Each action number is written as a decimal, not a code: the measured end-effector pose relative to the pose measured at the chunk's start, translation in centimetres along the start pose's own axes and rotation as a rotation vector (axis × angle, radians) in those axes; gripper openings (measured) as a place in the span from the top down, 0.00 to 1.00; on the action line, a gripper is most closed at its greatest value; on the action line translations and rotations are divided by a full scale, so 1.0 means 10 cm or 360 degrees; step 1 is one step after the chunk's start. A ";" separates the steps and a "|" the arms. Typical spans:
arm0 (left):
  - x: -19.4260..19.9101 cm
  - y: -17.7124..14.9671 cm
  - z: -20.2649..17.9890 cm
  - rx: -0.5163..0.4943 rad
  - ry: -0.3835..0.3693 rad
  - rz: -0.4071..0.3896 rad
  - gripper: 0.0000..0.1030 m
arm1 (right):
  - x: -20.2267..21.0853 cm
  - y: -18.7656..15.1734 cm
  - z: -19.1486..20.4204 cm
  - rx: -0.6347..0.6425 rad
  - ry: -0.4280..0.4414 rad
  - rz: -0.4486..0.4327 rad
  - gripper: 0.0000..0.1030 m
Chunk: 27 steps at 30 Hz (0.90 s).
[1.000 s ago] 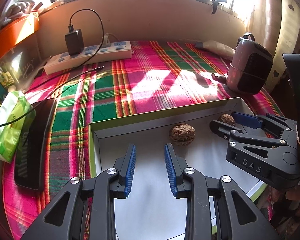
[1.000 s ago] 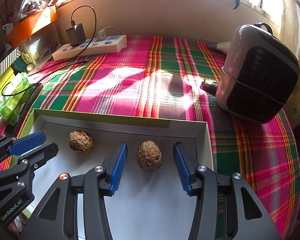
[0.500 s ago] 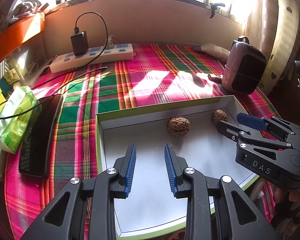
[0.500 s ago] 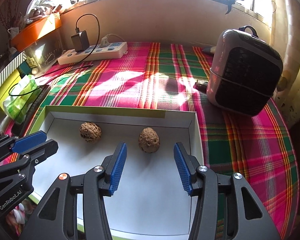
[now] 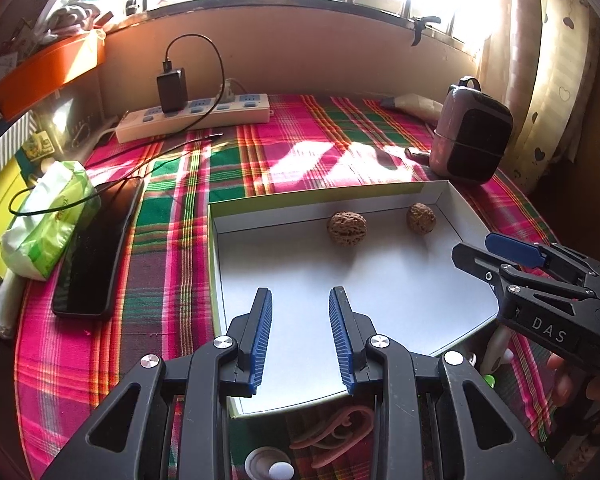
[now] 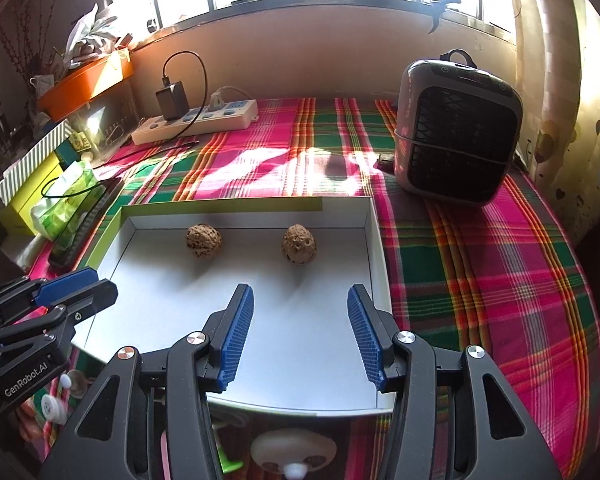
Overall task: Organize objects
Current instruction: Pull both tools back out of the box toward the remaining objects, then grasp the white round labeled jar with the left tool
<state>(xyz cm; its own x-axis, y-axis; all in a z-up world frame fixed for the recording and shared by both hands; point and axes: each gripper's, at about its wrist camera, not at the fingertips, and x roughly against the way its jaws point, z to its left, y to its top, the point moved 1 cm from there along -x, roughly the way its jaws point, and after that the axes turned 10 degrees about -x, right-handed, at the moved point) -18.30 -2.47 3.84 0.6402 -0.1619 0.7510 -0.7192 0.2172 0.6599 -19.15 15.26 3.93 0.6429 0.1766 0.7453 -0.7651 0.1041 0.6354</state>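
Observation:
Two walnuts lie in a shallow white box with a green rim [image 5: 214,216] [image 6: 376,232] on the plaid cloth. The left walnut [image 5: 346,228] [image 6: 203,240] and the right walnut [image 5: 420,218] [image 6: 299,244] rest near the box's far wall, apart from each other. My left gripper [image 5: 300,334] [image 6: 74,284] is open and empty above the near part of the box. My right gripper [image 6: 300,334] [image 5: 480,252] is open and empty, held above the box behind the right walnut.
A small heater [image 6: 456,132] stands right of the box. A power strip with charger [image 5: 192,116] lies at the back. A phone [image 5: 96,248] and tissue pack [image 5: 44,220] lie left of the box. Small toys and bits [image 6: 292,456] lie near the table's front edge.
Both grippers have drawn back and up from the walnuts, staying open. The walnuts lie still in the box, and more of the box and front edge shows.

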 end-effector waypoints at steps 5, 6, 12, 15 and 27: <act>0.15 -0.12 0.00 -0.0008 0.0028 -0.0039 0.73 | 0.15 -0.13 0.01 0.0013 0.0015 -0.0038 0.51; 0.18 -0.15 0.01 -0.0002 0.0025 -0.0045 0.73 | 0.18 -0.15 0.01 0.0011 0.0021 -0.0049 0.51; 0.39 -0.34 0.10 0.0040 0.0028 -0.0075 0.71 | 0.33 -0.32 0.02 0.0013 0.0052 -0.0066 0.51; 0.50 -0.43 0.15 0.0065 0.0010 -0.0098 0.69 | 0.39 -0.40 0.05 0.0025 0.0077 -0.0070 0.51; 0.69 -0.86 0.28 0.0109 0.0008 -0.0049 0.66 | 0.54 -0.69 0.21 0.0114 0.0159 -0.0079 0.51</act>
<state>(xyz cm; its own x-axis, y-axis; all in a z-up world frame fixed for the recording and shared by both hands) -8.50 -8.16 3.41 0.6633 -0.1627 0.7304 -0.7160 0.1459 0.6827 -10.34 13.42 3.96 0.6707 0.2700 0.6909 -0.7256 0.0455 0.6866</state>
